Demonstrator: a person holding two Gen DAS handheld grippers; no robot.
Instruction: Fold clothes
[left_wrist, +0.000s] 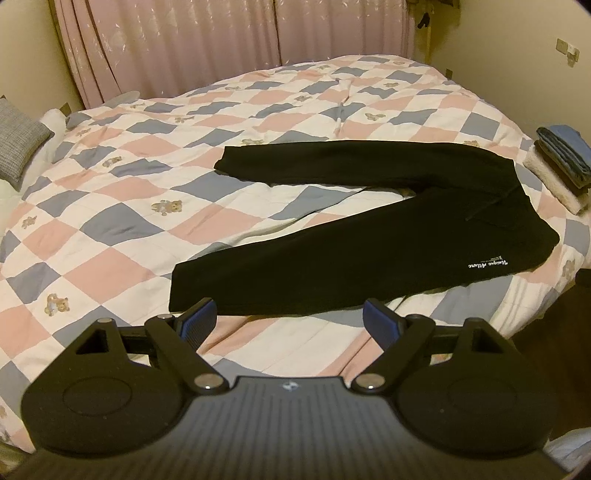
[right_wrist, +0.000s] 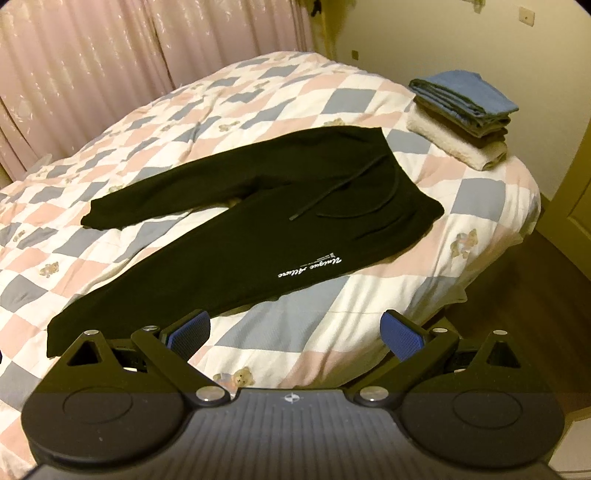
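Room: bedroom with a bed (left_wrist: 110, 206) under a pink, blue and white checked quilt with little teddy bears on it
Left gripper (left_wrist: 291, 325): hovering over the near edge of the bed, jaws spread wide, blue pads (left_wrist: 197, 323) showing, nothing between them
Right gripper (right_wrist: 295, 334): same deal, wide open and holding nothing, sitting above the quilt near the bed's front corner
Sweatpants (right_wrist: 236, 229): black pair laid flat on the quilt just past both grippers, legs splayed in a V toward the left, waistband at the right with the drawstring (right_wrist: 332, 192) lying loose on top; white script lettering on the near leg
Near cuff: lies just beyond the left gripper's left finger in the left wrist view, can't tell if they touch
Folded stack (right_wrist: 465, 118): off at the far right corner of the bed, blue piece on top, cream one at the bottom, well apart from the sweatpants
Grey pillow (left_wrist: 18, 140): far left edge
Backdrop: pink curtains (left_wrist: 221, 33) behind the bed
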